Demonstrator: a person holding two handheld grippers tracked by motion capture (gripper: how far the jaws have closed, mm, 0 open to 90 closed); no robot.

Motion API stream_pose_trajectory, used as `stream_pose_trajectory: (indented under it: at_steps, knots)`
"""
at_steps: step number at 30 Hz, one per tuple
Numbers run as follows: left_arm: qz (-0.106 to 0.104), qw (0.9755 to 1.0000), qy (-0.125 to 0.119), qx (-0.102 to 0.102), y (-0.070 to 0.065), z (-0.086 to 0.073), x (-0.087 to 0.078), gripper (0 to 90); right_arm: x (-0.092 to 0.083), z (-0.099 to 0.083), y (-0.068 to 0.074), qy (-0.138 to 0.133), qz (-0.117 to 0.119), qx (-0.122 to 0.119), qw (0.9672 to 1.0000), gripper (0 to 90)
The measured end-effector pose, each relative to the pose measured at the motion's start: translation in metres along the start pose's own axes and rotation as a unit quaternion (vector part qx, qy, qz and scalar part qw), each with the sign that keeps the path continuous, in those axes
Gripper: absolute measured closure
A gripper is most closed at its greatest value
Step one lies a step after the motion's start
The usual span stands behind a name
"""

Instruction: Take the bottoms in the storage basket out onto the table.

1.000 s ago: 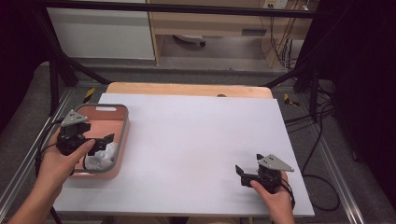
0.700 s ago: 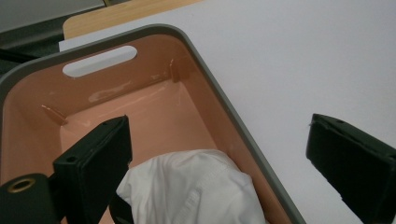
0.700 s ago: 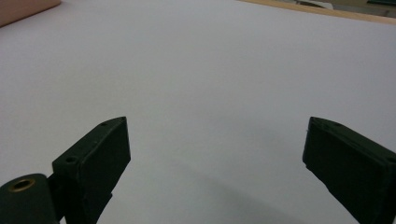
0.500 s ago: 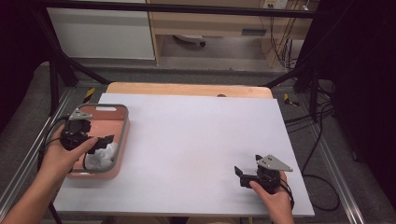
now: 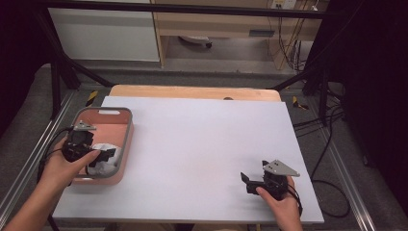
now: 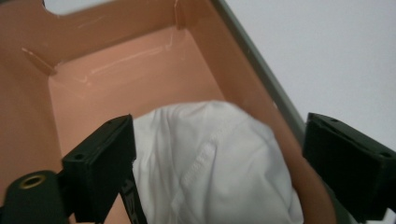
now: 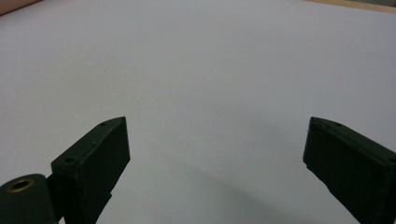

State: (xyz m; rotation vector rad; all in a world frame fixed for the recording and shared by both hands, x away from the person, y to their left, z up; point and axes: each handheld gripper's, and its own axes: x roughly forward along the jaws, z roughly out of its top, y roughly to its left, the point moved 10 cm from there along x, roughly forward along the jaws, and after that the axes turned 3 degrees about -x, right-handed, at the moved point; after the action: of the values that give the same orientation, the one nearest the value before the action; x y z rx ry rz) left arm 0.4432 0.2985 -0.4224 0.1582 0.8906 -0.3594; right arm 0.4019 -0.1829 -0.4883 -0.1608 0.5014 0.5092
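Observation:
A pink bin (image 5: pixel 126 139) with a grey rim sits at the table's left side, and a crumpled white cloth (image 5: pixel 102 162) lies in its near end. My left gripper (image 5: pixel 102 156) reaches into the bin from the left. In the left gripper view my left gripper (image 6: pixel 219 133) is open, and the white cloth (image 6: pixel 210 172) bulges between its jaws. One jaw stands against the cloth; the other hangs over the bin's wall (image 6: pixel 243 88). My right gripper (image 5: pixel 246 182) rests low at the table's front right. It is open over bare white surface (image 7: pixel 217 135), with nothing between its jaws.
A white sheet (image 5: pixel 202 144) covers the table, with a strip of wood (image 5: pixel 192 91) showing at the far edge. Black frame bars and metal rails (image 5: pixel 346 178) flank the table. Cables (image 5: pixel 332 125) lie on the floor at the right.
My left gripper has shifted slightly nearer and lower in the bin, staying around the cloth. The right gripper has hardly moved.

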Motion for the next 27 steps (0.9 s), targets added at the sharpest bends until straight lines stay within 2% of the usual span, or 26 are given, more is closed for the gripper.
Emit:
stream_pose_trajectory:
  at_steps: [5,12,21,27]
  knots:
    - [0.0,0.9998,0.015,-0.011,0.003,-0.011,0.007,10.6,0.001,-0.001,0.002,0.005,0.003,-0.002,1.0,7.4]
    - [-0.002,0.9998,0.021,-0.007,0.0,-0.018,0.014,10.6,0.002,-0.002,0.002,0.009,0.004,-0.004,0.9999,7.5]
    - [0.001,0.999,0.043,-0.011,0.0,-0.026,0.023,10.6,0.004,-0.003,0.004,0.012,0.01,-0.005,0.9999,7.5]
    - [0.0,0.9984,0.056,-0.003,-0.003,-0.03,0.027,15.2,0.005,-0.004,0.005,0.016,0.013,-0.007,0.9998,7.5]
